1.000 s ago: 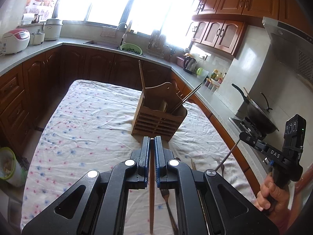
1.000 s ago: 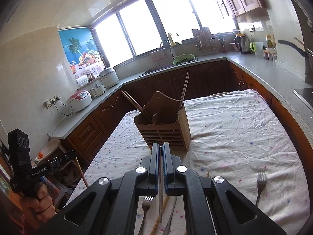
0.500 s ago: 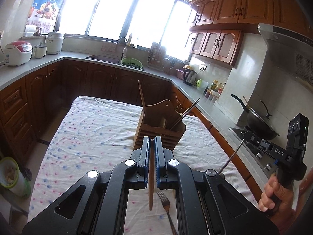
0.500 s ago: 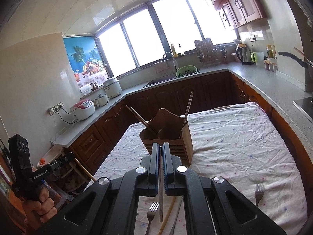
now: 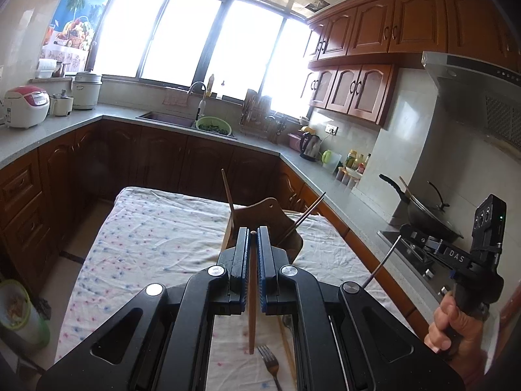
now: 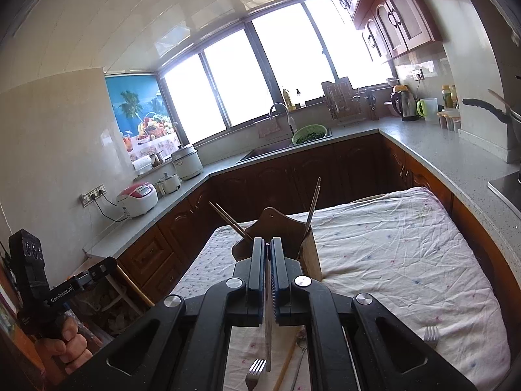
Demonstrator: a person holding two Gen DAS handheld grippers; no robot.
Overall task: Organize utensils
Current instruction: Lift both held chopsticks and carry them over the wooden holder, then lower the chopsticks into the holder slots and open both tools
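Observation:
My left gripper (image 5: 251,238) is shut on a wooden chopstick (image 5: 251,319) that hangs down between its pads. My right gripper (image 6: 267,247) is shut on a metal chopstick (image 6: 268,332); it also shows in the left wrist view (image 5: 382,262). Both grippers are held above the table, short of the wooden utensil holder (image 5: 273,221), which also shows in the right wrist view (image 6: 309,254). The holder has wooden chopsticks (image 6: 229,220) on one side and metal ones (image 6: 312,207) on the other. Forks (image 5: 270,361) (image 6: 255,369) (image 6: 430,334) lie on the cloth below.
The table is covered by a dotted white cloth (image 5: 146,228). Another wooden chopstick (image 5: 286,342) lies on it. Dark wood cabinets and grey counters (image 5: 162,123) run around three sides. A wok (image 5: 423,215) sits on the stove at right. A bin (image 5: 19,316) stands on the floor at left.
Both grippers have risen and tilted up with their chopsticks, so the holder sits lower and partly behind the fingers. The grips are unchanged.

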